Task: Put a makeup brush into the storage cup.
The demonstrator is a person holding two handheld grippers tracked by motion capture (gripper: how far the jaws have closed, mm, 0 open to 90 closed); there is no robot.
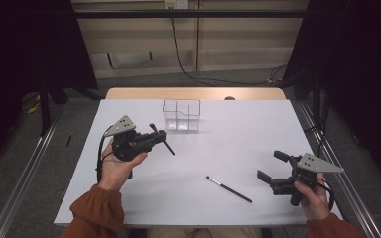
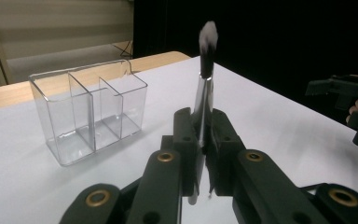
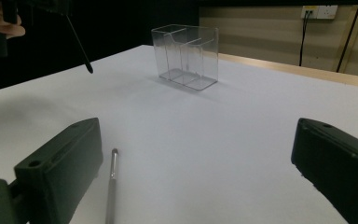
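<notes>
A: Start nearest the person. What lies on the table?

B: A pen lies flat on the white top, low and a little right of the middle, with its pale tip pointing to the left. In the right gripper view the pen runs up between the two black jaws, close to the left one and touching neither.

A: And the right gripper?

B: It is held near the right edge, just right of the pen. Its jaws stand wide apart with nothing between them.

A: The left gripper?

B: It sits higher on the left side, raised off the table. Its jaws are closed tight on a brush. In the left gripper view the brush stands upright between the jaws, silver ferrule in the grip, dark neck above, pale bristles on top and blurred. The handle sticks out below the jaws.

A: What is farthest?

B: A clear box stands upright at the far middle of the table, just beyond the left gripper and well apart from the pen. Clear walls split the box into compartments. I cannot tell their exact number. The brush is outside it.
</notes>
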